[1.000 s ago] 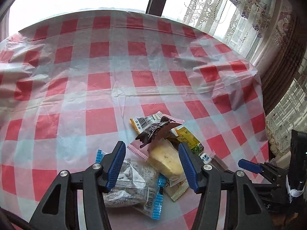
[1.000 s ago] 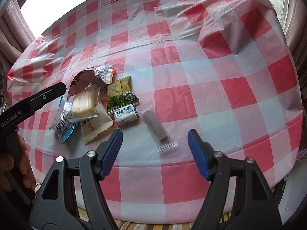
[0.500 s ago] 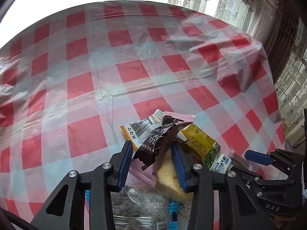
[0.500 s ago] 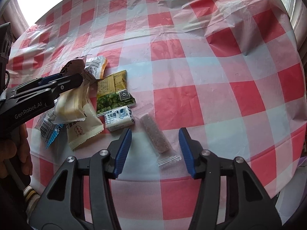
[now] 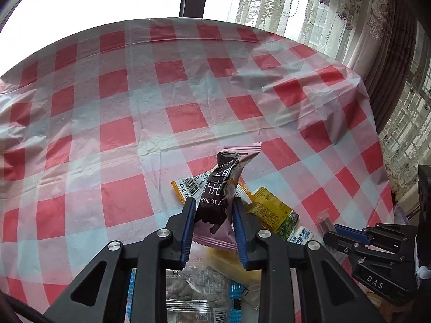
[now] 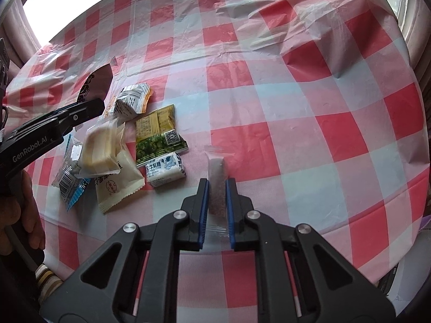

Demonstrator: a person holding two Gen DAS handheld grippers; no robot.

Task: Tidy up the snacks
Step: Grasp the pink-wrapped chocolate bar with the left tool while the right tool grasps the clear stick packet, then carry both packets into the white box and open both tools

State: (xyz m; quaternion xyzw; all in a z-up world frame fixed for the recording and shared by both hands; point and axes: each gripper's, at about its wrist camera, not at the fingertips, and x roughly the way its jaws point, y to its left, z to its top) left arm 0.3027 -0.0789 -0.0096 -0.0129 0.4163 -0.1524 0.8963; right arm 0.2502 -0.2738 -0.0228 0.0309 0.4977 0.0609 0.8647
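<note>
Your left gripper (image 5: 212,216) pinches the brown-and-pink chocolate wrapper (image 5: 219,202) above the snack pile (image 6: 121,148) near the table's (image 6: 296,94) front edge. Fingers just closed. Right gripper (image 6: 216,207) pinches the clear brown snack stick (image 6: 216,185). Slick film may slip.

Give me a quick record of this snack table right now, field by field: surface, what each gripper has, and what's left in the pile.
surface: red and white checked tablecloth
left gripper: jaws just closed on the chocolate packet, which stands up between them
right gripper: jaws just closed on the clear-wrapped brown bar
pile: green and yellow packet, small white and blue packet, cream pastry packet, clear-wrapped yellow cake
person: hand on the left gripper's handle
</note>
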